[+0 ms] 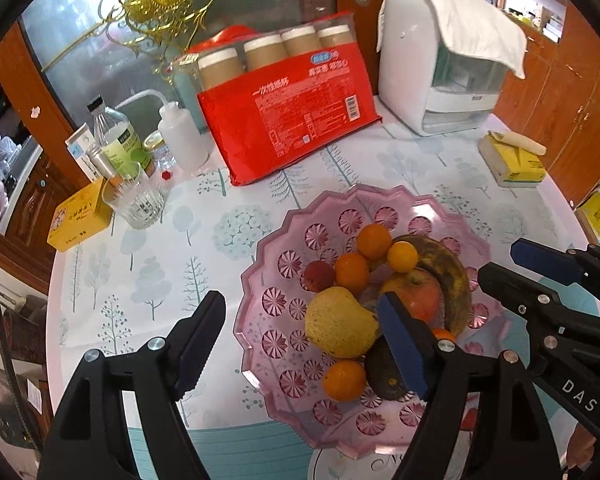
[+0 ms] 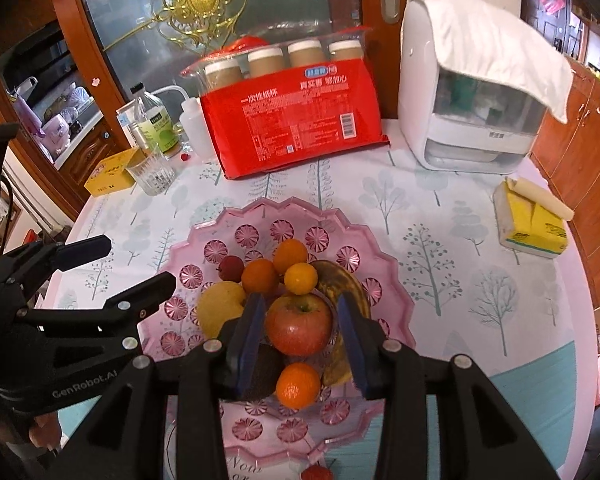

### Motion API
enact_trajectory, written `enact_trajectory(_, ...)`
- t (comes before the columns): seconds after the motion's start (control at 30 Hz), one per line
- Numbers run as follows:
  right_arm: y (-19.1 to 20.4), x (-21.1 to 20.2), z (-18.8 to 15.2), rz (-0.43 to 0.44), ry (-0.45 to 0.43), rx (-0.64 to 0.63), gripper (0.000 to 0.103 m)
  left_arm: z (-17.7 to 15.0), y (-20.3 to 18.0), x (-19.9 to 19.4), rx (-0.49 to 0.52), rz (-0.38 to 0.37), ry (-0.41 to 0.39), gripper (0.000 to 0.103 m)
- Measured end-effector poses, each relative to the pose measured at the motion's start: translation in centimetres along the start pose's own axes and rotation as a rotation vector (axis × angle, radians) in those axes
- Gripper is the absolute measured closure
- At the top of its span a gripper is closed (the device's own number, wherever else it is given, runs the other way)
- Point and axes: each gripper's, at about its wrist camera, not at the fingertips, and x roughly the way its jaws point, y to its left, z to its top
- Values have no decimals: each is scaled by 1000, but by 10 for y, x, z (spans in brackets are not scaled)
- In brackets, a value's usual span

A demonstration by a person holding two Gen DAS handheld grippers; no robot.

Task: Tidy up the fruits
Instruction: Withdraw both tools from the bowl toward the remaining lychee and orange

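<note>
Ten fruits | heaped in pink plate [image 2: 384, 276] | apple [image 2: 299, 326] central

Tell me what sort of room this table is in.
Probably a home dining or living area: a pink fruit plate on a tree-print tablecloth, a pack of paper cups, a small white appliance under a cloth, and wooden cabinets around it.

At the surface's far edge stand a red paper-cup pack [image 2: 300, 120], a white appliance [image 2: 468, 92], and a glass tumbler [image 2: 152, 174].
</note>
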Motion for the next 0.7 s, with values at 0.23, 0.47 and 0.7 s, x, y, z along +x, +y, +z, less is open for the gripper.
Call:
enact_trajectory(0.23,2,-33,-10,-18,-36,4,64,-5,-13,-33,39,-21,-46,26)
enact_trajectory(0.47,1,-68,-29,-44,-74,14,64,-14,-28,-60,84,-54,-85,26)
enact_trajectory(0.7,-5,-93,-49,-67,-95,41,64,-25,-48,-81,124,-98,-112,24)
